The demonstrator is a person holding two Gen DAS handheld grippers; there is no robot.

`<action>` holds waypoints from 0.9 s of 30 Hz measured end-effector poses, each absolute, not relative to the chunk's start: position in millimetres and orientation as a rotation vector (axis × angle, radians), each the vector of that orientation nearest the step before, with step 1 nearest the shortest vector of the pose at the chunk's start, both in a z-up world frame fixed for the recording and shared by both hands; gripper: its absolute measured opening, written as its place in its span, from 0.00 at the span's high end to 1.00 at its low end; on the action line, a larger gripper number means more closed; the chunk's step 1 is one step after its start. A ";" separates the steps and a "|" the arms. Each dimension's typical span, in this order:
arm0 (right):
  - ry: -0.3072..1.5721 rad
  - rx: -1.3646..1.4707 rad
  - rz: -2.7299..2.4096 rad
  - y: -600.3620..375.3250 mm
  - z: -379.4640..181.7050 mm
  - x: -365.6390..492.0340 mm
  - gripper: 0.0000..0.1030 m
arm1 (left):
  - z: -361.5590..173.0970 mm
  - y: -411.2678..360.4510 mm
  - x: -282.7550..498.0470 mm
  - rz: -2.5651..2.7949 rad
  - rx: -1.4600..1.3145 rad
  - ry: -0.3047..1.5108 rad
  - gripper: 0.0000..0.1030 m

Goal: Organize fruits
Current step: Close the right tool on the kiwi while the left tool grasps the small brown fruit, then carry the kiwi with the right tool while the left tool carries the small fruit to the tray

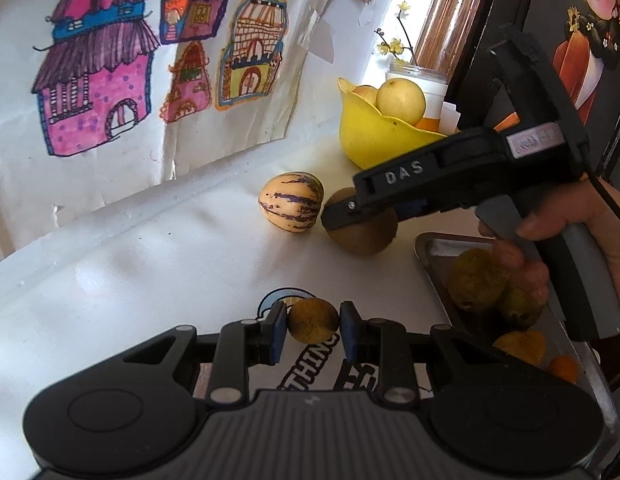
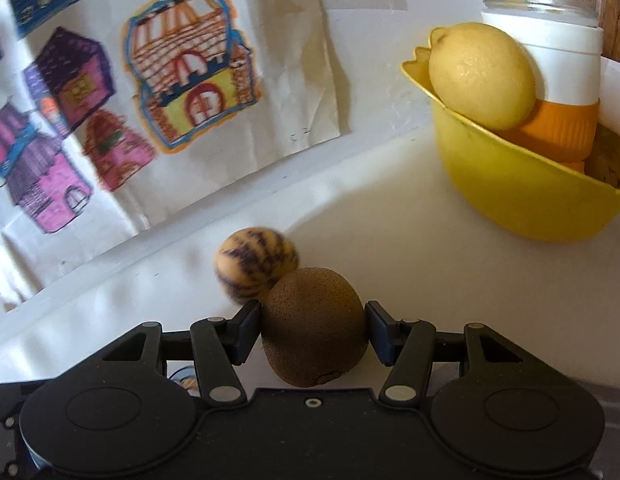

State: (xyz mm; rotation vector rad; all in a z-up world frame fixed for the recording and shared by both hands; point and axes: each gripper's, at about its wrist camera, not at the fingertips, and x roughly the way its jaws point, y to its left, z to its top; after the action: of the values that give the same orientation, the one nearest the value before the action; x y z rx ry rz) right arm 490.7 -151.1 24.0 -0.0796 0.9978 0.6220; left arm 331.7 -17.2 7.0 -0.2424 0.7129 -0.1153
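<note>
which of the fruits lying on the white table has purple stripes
The pale oval fruit by the wall. It is cream with purple streaks; the kiwi touching it is plain fuzzy brown and sits in the right gripper.

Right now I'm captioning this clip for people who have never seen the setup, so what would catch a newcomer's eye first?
Probably the bright drawings of houses taped on the wall behind the white table. Next come the two grippers, each closed on fruit: the left gripper on a small yellowish fruit, the right gripper on a brown kiwi beside a purple-striped melon. A yellow bowl with a lemon stands at the right.
</note>
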 end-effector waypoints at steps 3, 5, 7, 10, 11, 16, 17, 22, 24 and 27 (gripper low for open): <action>0.999 -0.059 0.641 -156.4 29.7 479.0 0.44 | 9.6 -15.5 323.8 -0.106 -0.249 0.704 0.70; 0.994 -0.046 0.653 -160.8 35.1 469.7 0.44 | 12.9 -14.3 318.0 -0.101 -0.255 0.697 0.70; 0.990 -0.037 0.661 -164.5 40.2 459.6 0.44 | 16.6 -14.5 313.4 -0.099 -0.258 0.689 0.70; 0.977 -0.024 0.672 -172.0 49.9 444.5 0.44 | 23.4 -17.2 304.5 -0.101 -0.254 0.676 0.70; 0.972 -0.017 0.676 -176.1 54.7 438.1 0.44 | 25.8 -18.2 300.8 -0.102 -0.254 0.671 0.70; 0.940 0.005 0.685 -195.4 71.8 408.2 0.44 | 36.1 -28.7 282.7 -0.115 -0.260 0.649 0.70; 0.935 0.009 0.685 -200.7 74.9 401.4 0.44 | 38.1 -32.1 278.0 -0.119 -0.262 0.645 0.70; 0.921 0.025 0.674 -232.4 88.5 368.0 0.44 | 50.0 -51.9 258.3 -0.155 -0.260 0.630 0.70; 0.912 0.033 0.660 -248.4 94.2 354.3 0.44 | 54.9 -62.4 250.6 -0.178 -0.261 0.622 0.70; 0.908 0.050 0.629 -272.2 99.4 336.1 0.44 | 58.5 -80.9 240.0 -0.214 -0.260 0.621 0.70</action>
State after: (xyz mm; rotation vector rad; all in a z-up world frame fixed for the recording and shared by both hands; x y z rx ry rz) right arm 336.1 -272.2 99.4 0.0504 0.9081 0.6292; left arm 240.0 -80.9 58.5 -0.2595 0.6208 -0.2143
